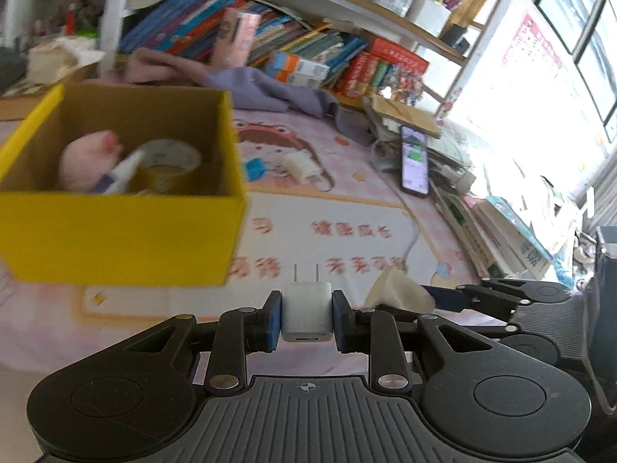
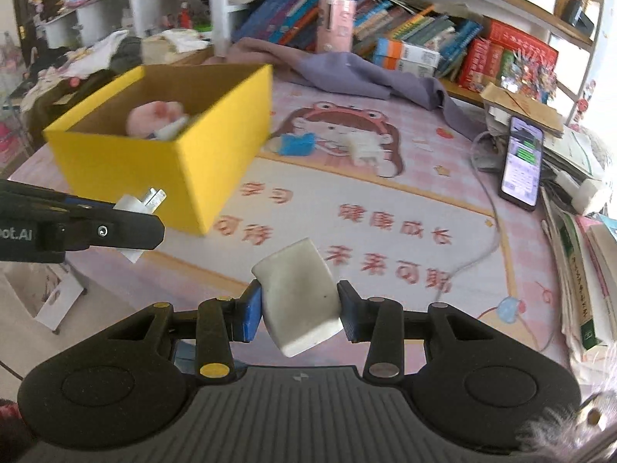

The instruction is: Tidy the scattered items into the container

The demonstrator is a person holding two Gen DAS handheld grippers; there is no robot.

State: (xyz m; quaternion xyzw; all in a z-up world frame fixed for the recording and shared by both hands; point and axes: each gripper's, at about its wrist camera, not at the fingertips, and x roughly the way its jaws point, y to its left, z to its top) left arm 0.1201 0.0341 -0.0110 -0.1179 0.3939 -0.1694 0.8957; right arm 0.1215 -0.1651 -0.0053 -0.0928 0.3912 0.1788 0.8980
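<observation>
My left gripper (image 1: pixel 307 316) is shut on a white plug charger (image 1: pixel 307 314), prongs pointing forward, held above the mat just right of the yellow box (image 1: pixel 115 231). The box holds a pink plush (image 1: pixel 88 154), a tape roll (image 1: pixel 169 162) and a tube. My right gripper (image 2: pixel 299 308) is shut on a white eraser block (image 2: pixel 299 301), held above the mat. The left gripper with the charger (image 2: pixel 144 200) shows at the left of the right wrist view, in front of the box (image 2: pixel 166 162). A blue item (image 2: pixel 297 144) and a white adapter (image 2: pixel 364 146) lie on the mat behind the box.
A phone (image 2: pixel 520 166) with a lit screen lies at the right beside stacked books (image 2: pixel 578 289). A white cable (image 2: pixel 486 239) runs across the mat. A purple cloth (image 2: pixel 366 73) and bookshelves stand at the back.
</observation>
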